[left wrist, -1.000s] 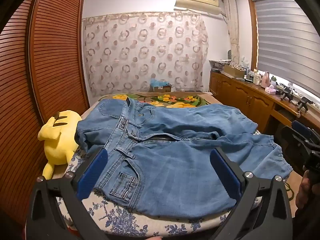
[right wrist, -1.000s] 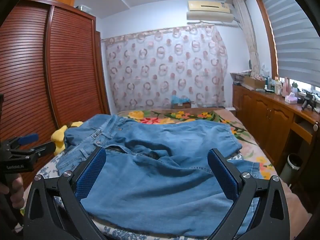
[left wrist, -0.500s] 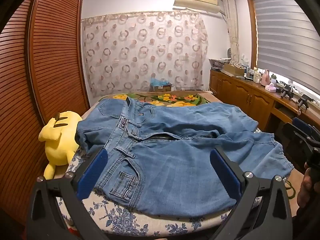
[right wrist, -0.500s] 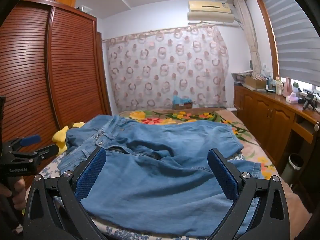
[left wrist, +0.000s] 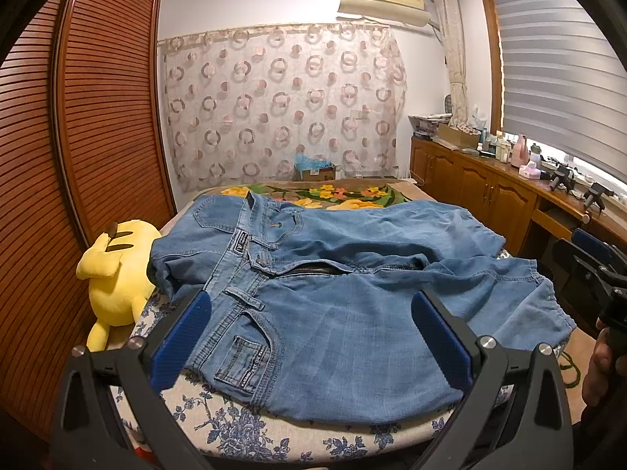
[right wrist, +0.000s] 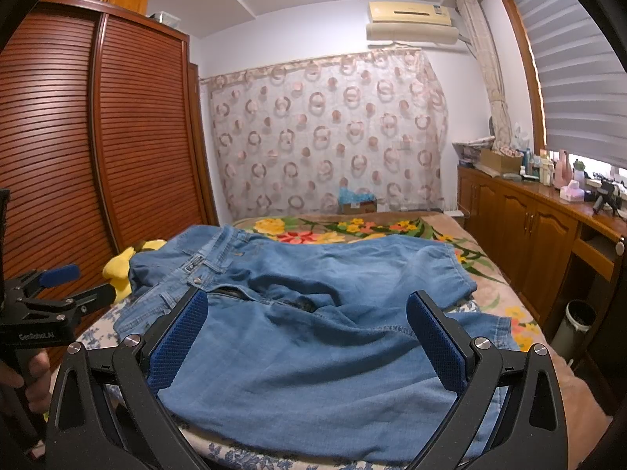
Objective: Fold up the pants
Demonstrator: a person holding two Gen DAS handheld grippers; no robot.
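Observation:
Light blue denim pants (left wrist: pixel 333 286) lie spread across the bed, waistband to the left, legs running right, zipper open. The same pants (right wrist: pixel 313 333) fill the middle of the right wrist view. My left gripper (left wrist: pixel 309 337) hovers open above the near edge by the front pocket, nothing between its blue pads. My right gripper (right wrist: pixel 307 337) is open too, held over the near leg. Each gripper shows in the other's view: the right one (left wrist: pixel 595 270) at the far right, the left one (right wrist: pixel 55 293) at the far left, both hand-held.
A yellow plush toy (left wrist: pixel 113 274) sits at the bed's left edge against the brown slatted wardrobe (left wrist: pixel 78 156). A wooden cabinet (left wrist: pixel 490 196) with bottles lines the right wall. A small bin (right wrist: pixel 574 321) stands beside the bed. A cardboard box (left wrist: pixel 315 170) sits by the curtain.
Both views have drifted slightly back and up; the pants lie as before. Both grippers stay open.

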